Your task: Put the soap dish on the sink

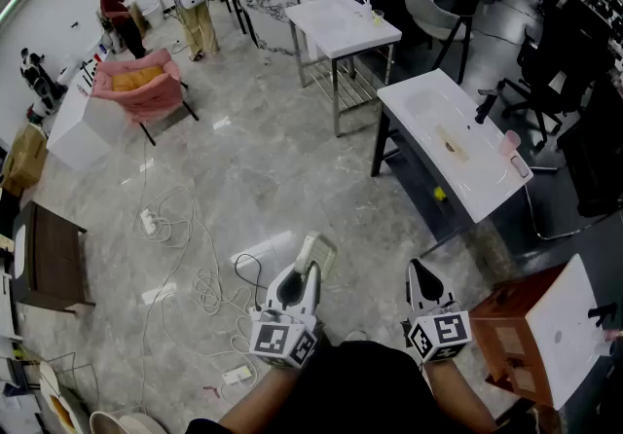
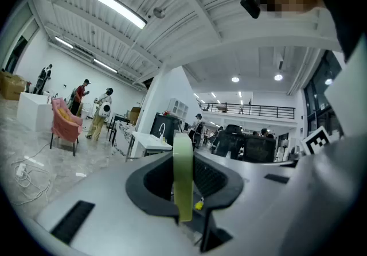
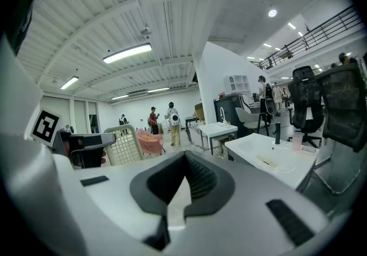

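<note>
The dish is being gripped edge-on by the left gripper for carrying to the sink; the empty right gripper is being held closed.

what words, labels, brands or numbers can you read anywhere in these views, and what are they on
None: no word, number or brand reads in any view.
Cube on the left gripper: black-and-white square markers, patterns only, no letters.
Cube on the right gripper: the same kind of square markers, no letters.
Pale green plastic soap dish: no print shows.
White rectangular sink: no label shows.
</note>
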Action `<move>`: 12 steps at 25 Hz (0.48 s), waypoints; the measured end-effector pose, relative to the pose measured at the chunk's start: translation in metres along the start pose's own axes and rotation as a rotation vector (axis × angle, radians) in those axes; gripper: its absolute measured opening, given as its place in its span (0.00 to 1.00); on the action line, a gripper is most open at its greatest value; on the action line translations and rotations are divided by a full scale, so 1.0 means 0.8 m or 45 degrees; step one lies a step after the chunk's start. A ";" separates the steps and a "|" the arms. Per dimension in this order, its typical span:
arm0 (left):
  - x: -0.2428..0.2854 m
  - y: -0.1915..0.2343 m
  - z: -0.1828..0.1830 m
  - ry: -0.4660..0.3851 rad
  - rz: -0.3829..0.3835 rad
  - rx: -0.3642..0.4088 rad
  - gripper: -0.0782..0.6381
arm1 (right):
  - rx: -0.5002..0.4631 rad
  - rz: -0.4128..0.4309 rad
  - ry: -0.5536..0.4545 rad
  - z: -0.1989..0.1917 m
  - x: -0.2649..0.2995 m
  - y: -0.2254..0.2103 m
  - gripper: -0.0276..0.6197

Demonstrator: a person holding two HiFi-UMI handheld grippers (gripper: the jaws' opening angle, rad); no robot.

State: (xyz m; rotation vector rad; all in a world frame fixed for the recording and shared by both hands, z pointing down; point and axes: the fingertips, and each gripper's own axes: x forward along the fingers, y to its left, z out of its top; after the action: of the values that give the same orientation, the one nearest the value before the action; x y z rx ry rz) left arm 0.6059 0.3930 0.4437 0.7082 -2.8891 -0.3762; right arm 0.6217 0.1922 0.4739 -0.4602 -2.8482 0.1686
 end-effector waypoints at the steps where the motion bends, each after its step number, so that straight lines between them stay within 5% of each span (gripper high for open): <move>1: 0.001 0.002 0.000 -0.001 0.002 0.006 0.21 | -0.015 0.002 0.001 -0.001 0.002 0.002 0.04; 12: 0.033 0.027 -0.005 0.013 0.000 0.057 0.21 | -0.025 0.044 0.005 -0.012 0.045 0.005 0.04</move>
State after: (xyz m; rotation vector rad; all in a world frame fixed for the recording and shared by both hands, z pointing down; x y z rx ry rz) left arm 0.5743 0.3981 0.4554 0.7152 -2.8966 -0.3079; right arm 0.5923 0.2086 0.4905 -0.5138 -2.8417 0.1463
